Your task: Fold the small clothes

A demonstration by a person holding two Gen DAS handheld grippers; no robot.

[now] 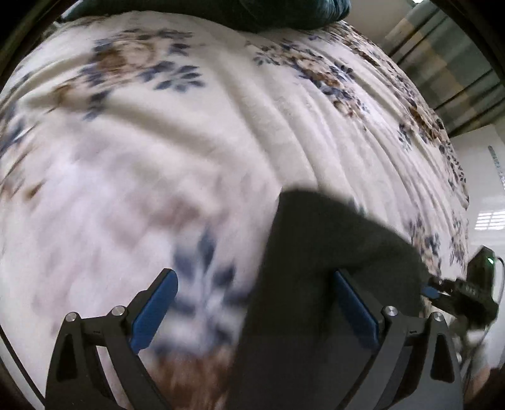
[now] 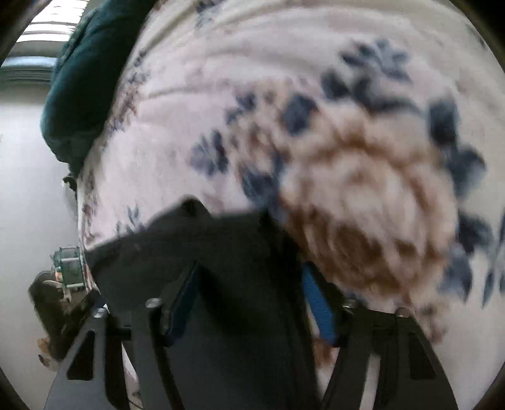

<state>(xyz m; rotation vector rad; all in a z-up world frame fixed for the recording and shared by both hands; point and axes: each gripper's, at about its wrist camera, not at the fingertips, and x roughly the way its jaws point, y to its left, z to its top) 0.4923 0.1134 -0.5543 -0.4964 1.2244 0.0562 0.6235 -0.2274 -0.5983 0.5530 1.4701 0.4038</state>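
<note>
A dark grey garment [image 1: 315, 284] lies on the flowered bed cover [image 1: 189, 157]. My left gripper [image 1: 255, 302] hovers over the garment's left edge. It stands wide open. The cloth runs up past its right pad [image 1: 353, 306], and the left pad [image 1: 154, 312] is over bare cover. At the garment's right side my right gripper [image 1: 454, 290] meets the cloth. In the right wrist view the garment [image 2: 240, 252] fills the narrow gap between the right gripper's [image 2: 249, 299] blue pads, which close on it. Both views are blurred.
A dark teal blanket [image 1: 284, 12] [image 2: 79, 94] sits at the far end of the bed. The bed's edge drops to a pale floor [image 2: 25, 189] with a small greenish object [image 2: 68, 268]. A striped curtain [image 1: 442, 63] hangs beyond the bed.
</note>
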